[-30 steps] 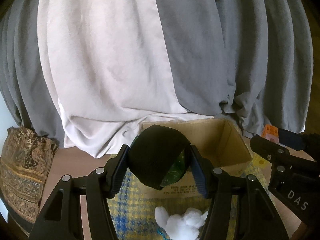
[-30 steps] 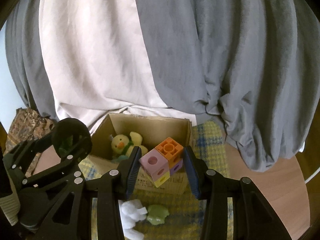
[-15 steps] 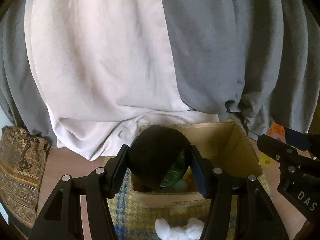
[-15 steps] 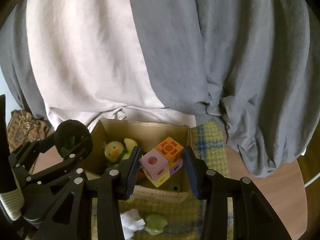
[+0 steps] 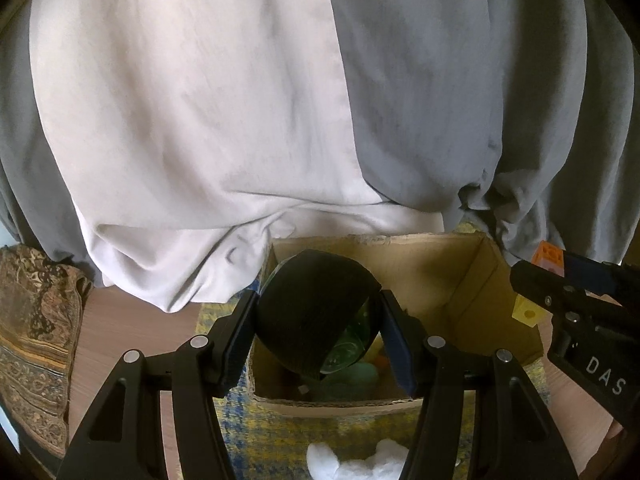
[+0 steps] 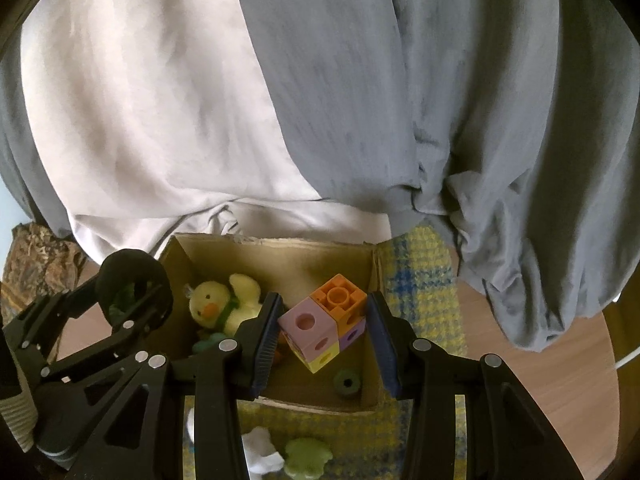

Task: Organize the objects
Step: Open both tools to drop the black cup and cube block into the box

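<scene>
My left gripper (image 5: 318,330) is shut on a black round object with a green inside (image 5: 312,316) and holds it above the left part of an open cardboard box (image 5: 472,280). My right gripper (image 6: 322,330) is shut on a cluster of pink, orange, purple and yellow cubes (image 6: 324,320) and holds it above the right part of the same box (image 6: 280,248). In the box lie a yellow plush chick (image 6: 220,304) and a dark green ring (image 6: 346,384). The left gripper with its black object (image 6: 134,286) shows in the right wrist view.
The box stands on a yellow and blue checked cloth (image 6: 424,292) on a wooden table (image 6: 560,380). A white fluffy toy (image 5: 352,464) and a pale green piece (image 6: 306,458) lie in front of the box. Grey and white curtains (image 5: 240,100) hang behind. A patterned cushion (image 5: 32,340) is at the left.
Both grippers have moved forward over the box, each still holding its object. More of the box's inside shows now.
</scene>
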